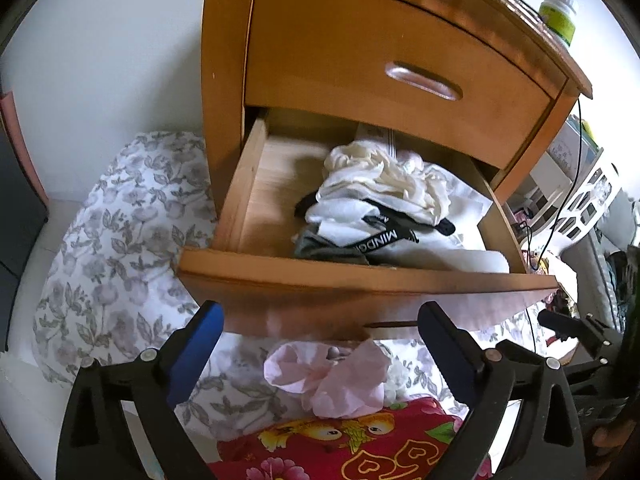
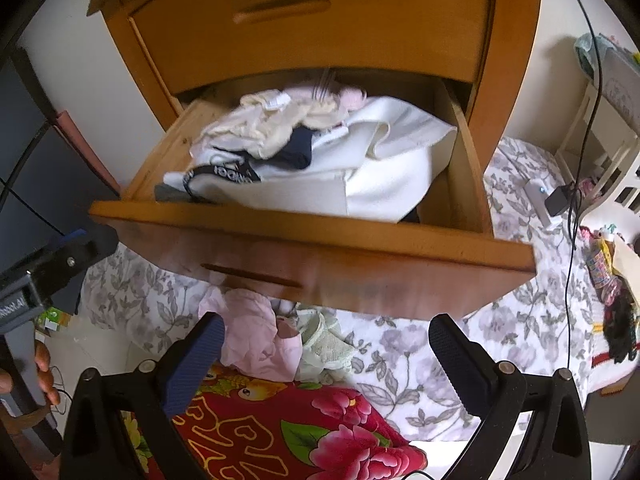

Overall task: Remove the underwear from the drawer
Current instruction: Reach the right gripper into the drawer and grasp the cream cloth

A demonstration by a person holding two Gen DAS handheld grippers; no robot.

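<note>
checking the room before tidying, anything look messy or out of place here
Yes: the clothes in the open drawer are a crumpled heap, not folded. A pink garment lies bunched on the floral bedding below the drawer front.

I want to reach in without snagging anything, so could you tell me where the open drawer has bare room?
The drawer has bare wood floor along its left wall, left of the clothes pile. The middle and right are crowded with garments up to the front panel.

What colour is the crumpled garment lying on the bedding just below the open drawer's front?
Pale pink: the crumpled garment shows best in the left wrist view, between that gripper's open fingers.
</note>
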